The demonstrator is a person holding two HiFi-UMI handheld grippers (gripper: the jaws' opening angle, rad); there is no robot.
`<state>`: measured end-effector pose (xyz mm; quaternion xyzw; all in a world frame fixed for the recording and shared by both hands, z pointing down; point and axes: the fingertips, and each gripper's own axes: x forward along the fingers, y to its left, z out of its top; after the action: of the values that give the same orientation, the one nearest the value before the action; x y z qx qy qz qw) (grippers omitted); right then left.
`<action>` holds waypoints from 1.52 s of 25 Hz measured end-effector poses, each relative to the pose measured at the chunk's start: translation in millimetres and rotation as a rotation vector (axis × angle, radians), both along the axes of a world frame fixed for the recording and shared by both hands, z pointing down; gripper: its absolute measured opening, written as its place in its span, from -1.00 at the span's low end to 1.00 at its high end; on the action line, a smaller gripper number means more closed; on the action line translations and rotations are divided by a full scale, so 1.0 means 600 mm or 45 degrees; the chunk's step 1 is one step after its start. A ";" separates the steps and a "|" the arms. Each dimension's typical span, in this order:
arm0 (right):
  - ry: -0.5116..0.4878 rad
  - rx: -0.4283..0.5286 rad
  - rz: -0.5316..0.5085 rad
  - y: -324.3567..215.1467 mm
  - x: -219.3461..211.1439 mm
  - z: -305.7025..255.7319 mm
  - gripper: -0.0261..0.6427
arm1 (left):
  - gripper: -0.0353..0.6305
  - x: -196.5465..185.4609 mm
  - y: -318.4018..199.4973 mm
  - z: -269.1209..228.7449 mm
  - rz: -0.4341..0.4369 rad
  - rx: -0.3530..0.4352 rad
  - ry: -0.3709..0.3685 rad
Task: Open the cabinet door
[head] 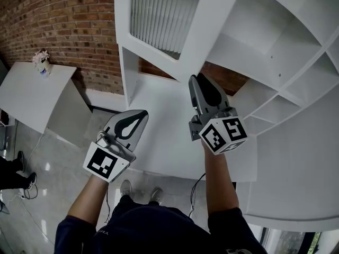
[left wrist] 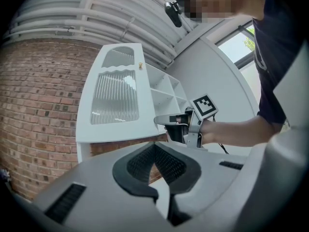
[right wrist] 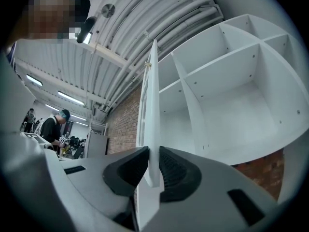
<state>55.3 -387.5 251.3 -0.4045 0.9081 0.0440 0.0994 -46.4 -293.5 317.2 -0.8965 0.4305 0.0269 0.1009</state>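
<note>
Door [head: 200, 36]: partly open; stands out from the cabinet [head: 265, 46] shelves
Right claw [right wrist: 153, 151]: clamped on door's edge; hold grip square; swing along hinge arc
Left claw [left wrist: 154, 149]: closed; empty; clear of door

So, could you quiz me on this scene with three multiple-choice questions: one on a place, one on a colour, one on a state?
1. Where is the right claw?
A. On the floor
B. Deep inside a shelf compartment
C. On the edge of the white cabinet door with the ribbed glass panel

2. What colour is the brick wall behind the white cabinet?
A. Green
B. Red-brown
C. Black

3. What state is the left claw in?
A. Shut and empty
B. Holding a cup
C. Wide open

Answers:
1 C: the right gripper view shows its pads pressed on the door's edge.
2 B: the head view shows red-brown bricks.
3 A: its pads meet with nothing between them.
</note>
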 end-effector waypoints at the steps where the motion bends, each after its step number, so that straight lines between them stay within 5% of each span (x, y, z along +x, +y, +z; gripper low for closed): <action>1: 0.003 0.001 -0.009 0.008 -0.005 0.000 -0.67 | -0.87 -0.002 0.006 -0.001 -0.004 0.005 0.001; 38: 0.080 0.163 -0.422 0.208 -0.219 -0.004 -0.68 | -0.87 -0.128 0.104 -0.017 -0.284 0.025 -0.001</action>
<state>-76.3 -262.6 248.7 -0.2408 0.9603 0.0972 0.1025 -123.1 -231.1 307.0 -0.8419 0.5274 0.0194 0.1123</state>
